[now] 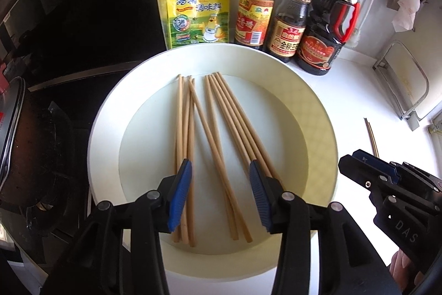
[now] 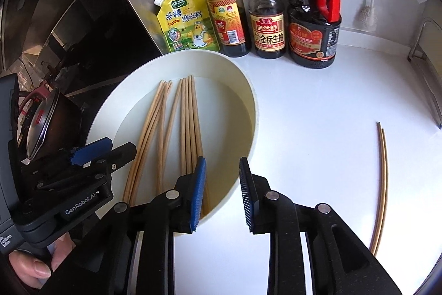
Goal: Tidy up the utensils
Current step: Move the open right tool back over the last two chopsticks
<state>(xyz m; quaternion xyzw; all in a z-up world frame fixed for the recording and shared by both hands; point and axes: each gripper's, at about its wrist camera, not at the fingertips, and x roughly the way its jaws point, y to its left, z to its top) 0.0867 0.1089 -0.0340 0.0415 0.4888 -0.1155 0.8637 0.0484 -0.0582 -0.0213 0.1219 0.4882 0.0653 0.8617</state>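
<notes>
A: How many chopsticks?

B: 8 in the white bowl, in 2 loose bunches of 4, tips toward the bottles. 2 more, a pair of chopsticks, lie together on the white counter, well apart from the bowl.

A: The grippers?

B: Left gripper hovers over the bowl, jaws spread, pinching nothing. Right gripper is spread too, straddling the bowl's right rim.

A: Surroundings?

B: 3 sauce bottles and 1 yellow seasoning pouch behind; stove left; bare counter right.
</notes>
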